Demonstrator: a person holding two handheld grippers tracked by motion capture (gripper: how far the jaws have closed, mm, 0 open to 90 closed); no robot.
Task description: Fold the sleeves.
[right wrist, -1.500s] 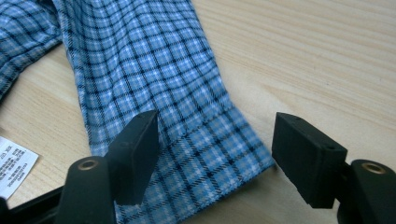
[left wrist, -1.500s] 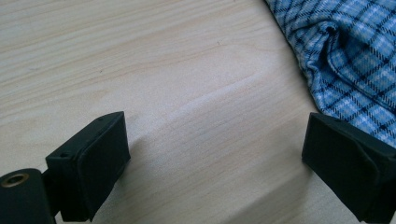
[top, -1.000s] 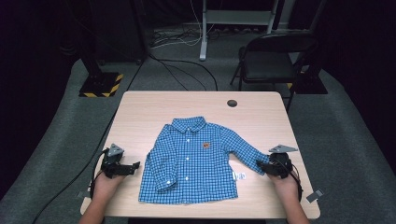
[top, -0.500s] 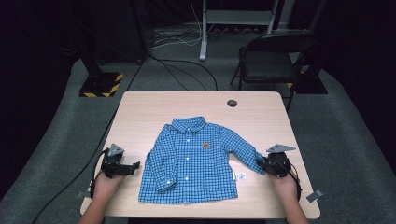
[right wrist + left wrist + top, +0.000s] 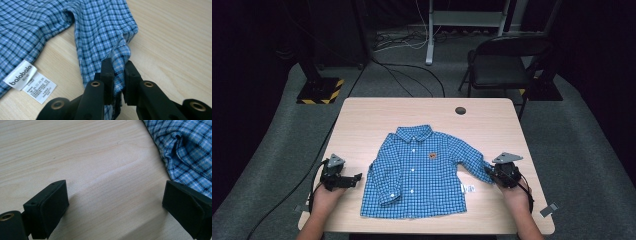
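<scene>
A small blue checked shirt (image 5: 422,170) lies flat, front up, in the middle of the wooden table (image 5: 377,120). My right gripper (image 5: 492,172) is at the end of the shirt's outstretched sleeve (image 5: 105,32), and its jaws are shut on the bunched cuff (image 5: 119,62). My left gripper (image 5: 358,177) rests on the table just left of the shirt's folded-in sleeve (image 5: 190,152). Its jaws stand wide apart with bare wood between them and touch no cloth.
White care labels (image 5: 28,81) stick out from the shirt's side seam, also seen as care labels (image 5: 468,188) near the hem. A dark round hole (image 5: 460,110) sits near the table's far edge. A black chair (image 5: 507,60) and floor cables (image 5: 412,70) lie beyond.
My right gripper has slid a little left toward the shirt with the sleeve end. The left gripper has stayed where it was.
</scene>
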